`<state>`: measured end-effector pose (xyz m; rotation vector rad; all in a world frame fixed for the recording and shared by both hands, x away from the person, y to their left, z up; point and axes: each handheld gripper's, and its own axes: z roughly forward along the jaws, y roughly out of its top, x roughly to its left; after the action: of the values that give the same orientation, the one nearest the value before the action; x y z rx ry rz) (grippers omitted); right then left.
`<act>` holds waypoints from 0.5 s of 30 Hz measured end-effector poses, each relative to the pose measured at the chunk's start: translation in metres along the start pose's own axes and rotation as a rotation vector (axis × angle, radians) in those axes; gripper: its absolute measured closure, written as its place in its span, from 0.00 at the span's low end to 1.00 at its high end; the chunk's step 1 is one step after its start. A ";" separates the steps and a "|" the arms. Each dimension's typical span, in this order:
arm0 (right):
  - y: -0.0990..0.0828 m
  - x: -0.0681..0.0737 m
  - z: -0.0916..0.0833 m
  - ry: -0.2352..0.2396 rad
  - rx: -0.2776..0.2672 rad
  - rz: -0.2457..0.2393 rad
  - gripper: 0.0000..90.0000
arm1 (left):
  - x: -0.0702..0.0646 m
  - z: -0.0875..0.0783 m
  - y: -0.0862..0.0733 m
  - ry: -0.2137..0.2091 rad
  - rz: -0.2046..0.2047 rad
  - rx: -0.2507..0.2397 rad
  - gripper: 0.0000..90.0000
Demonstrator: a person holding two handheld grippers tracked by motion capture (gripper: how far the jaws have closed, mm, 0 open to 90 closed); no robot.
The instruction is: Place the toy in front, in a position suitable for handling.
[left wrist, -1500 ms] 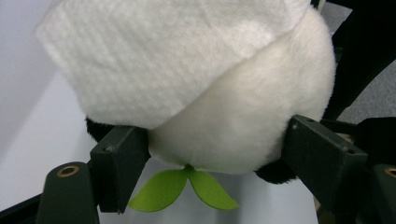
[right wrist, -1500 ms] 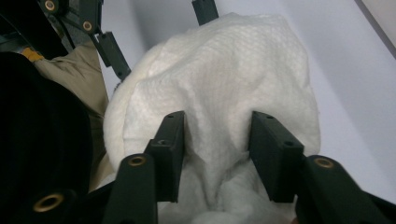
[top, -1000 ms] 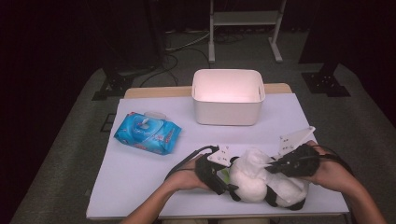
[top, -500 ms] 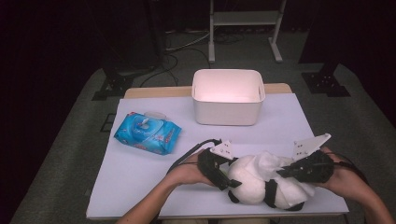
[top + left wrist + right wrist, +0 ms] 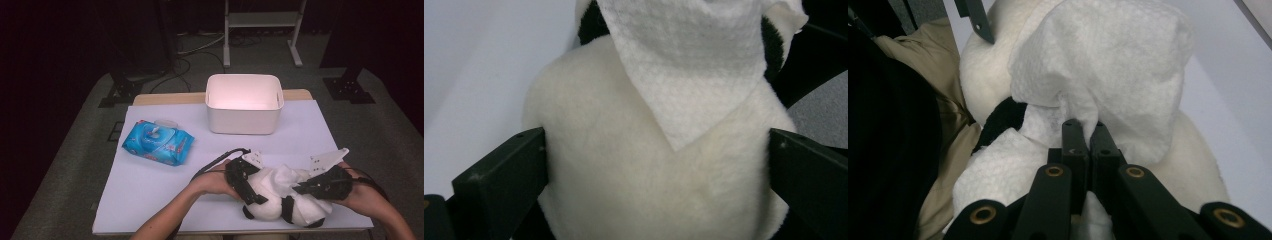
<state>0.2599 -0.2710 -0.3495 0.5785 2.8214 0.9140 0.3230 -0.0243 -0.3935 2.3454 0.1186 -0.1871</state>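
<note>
No text could be read; the blue plastic wipes pack [image 5: 158, 142] left of the white rectangular bin [image 5: 244, 103] bore only blurred print.

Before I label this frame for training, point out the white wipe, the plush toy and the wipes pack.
white wipe [image 5: 1108, 65]: right gripper view, bunched middle.
plush toy [image 5: 624, 190]: left gripper view, cream body.
wipes pack [image 5: 157, 142]: high view, blue top.

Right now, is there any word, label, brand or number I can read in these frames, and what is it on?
None can be read.
Blue wipes pack: it carries printed patches, too small and blurred to make out any word.
White bin, plush toy, white wipe: no print seen.
</note>
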 end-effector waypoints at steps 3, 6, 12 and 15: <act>0.001 -0.002 0.001 0.003 -0.004 0.001 0.97 | 0.002 0.003 -0.001 -0.007 0.000 -0.002 0.00; 0.002 -0.004 0.003 0.010 -0.009 0.002 0.97 | 0.000 0.003 -0.003 0.006 0.024 -0.001 0.09; 0.008 -0.009 -0.001 0.021 -0.066 0.010 0.97 | 0.003 -0.013 -0.002 0.035 0.066 0.005 0.31; 0.017 -0.014 -0.001 0.017 -0.089 -0.002 0.97 | 0.006 -0.024 0.000 0.086 0.095 0.021 0.32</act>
<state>0.2778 -0.2639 -0.3387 0.5583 2.7788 1.0430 0.3313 -0.0069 -0.3783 2.3741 0.0472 -0.0404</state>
